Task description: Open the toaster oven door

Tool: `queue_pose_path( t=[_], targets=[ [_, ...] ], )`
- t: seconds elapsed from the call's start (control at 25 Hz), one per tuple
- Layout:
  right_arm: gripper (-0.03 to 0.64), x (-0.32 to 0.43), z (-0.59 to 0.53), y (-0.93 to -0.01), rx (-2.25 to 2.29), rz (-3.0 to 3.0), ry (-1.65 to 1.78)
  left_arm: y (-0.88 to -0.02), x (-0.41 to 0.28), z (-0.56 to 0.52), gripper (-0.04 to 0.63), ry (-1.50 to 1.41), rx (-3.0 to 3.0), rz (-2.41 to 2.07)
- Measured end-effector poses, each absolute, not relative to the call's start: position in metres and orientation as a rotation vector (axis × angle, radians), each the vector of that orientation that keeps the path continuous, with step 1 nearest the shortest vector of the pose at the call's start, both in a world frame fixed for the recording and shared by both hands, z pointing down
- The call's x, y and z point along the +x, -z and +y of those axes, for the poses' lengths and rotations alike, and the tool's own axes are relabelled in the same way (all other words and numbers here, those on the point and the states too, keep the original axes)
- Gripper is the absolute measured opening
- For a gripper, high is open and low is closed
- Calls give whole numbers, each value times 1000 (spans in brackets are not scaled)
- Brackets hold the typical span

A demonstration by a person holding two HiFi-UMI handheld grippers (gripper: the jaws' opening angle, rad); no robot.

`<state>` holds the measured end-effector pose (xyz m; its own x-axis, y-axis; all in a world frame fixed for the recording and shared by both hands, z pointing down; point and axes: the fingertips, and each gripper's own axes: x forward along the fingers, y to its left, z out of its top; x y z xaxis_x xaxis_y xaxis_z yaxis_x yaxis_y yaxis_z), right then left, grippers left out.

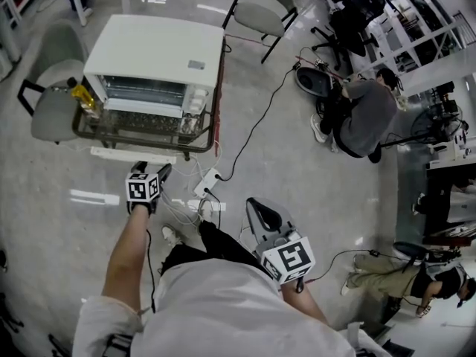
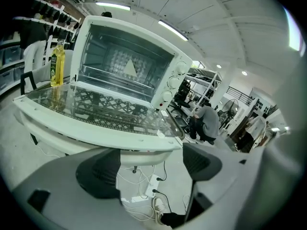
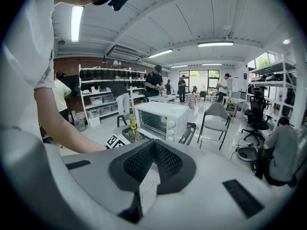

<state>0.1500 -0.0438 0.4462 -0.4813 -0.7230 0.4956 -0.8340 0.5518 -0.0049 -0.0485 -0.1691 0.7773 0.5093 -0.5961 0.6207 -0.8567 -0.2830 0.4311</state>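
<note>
The white toaster oven (image 1: pixel 156 47) stands on a low glass table (image 1: pixel 212 117). Its glass door (image 1: pixel 141 121) hangs fully open and lies flat, with the white handle (image 1: pixel 134 155) toward me. My left gripper (image 1: pixel 160 173) is just in front of that handle, open and holding nothing. In the left gripper view the oven's cavity (image 2: pixel 124 61) is bare, the door (image 2: pixel 110 109) stretches out level, and the handle (image 2: pixel 96 138) sits just above the left gripper (image 2: pixel 151 164). My right gripper (image 1: pixel 256 205) is near my body, shut and empty. The right gripper (image 3: pixel 153 145) sees the oven (image 3: pixel 160 119) from afar.
A yellow oil bottle (image 1: pixel 83 95) stands on the table left of the oven. A power strip (image 1: pixel 208 181) and cables lie on the floor under my left arm. Grey chairs (image 1: pixel 52 95) (image 1: pixel 260 10) flank the table. A person (image 1: pixel 364 114) crouches on the right.
</note>
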Motion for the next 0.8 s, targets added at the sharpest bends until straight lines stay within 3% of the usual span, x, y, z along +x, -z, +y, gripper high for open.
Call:
queue_pose_path(
  t=[0.8],
  targets=[
    [21,154,-36,-449,1261,-2354,-341,-802,-51,-151,399,-507,1957,-1151]
  ],
)
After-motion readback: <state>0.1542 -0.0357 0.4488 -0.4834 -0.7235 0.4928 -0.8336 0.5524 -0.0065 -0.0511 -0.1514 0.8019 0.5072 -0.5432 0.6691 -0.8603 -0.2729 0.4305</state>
